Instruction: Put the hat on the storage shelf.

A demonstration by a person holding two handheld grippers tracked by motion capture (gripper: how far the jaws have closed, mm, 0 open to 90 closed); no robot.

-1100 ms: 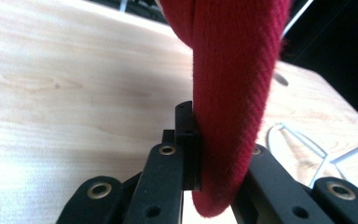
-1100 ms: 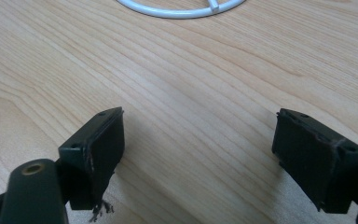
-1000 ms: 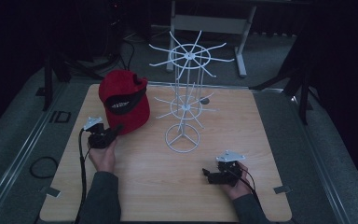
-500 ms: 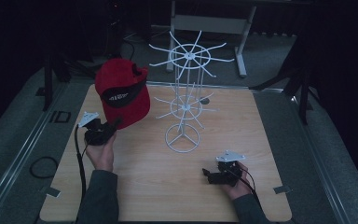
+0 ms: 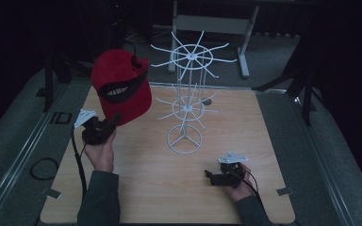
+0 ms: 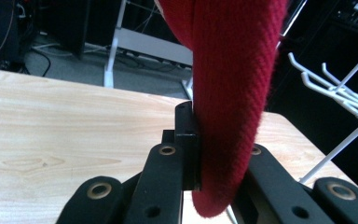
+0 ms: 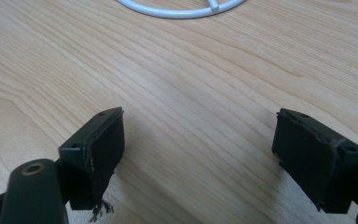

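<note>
Your red knitted cap with a black band [image 5: 121, 84] hangs in the air above the bench's [image 5: 273, 155] far left part, its lower edge pinched between the jaws of your left hand-held gripper [image 5: 104, 128]. Just to its right stands the white wire display rack with radiating hooks [image 5: 188, 84], close to the cap but apart from it. Your right hand-held gripper [image 5: 213, 177] rests low on the pale wooden bench near the rack's ring base, jaws spread wide with nothing between them.
</note>
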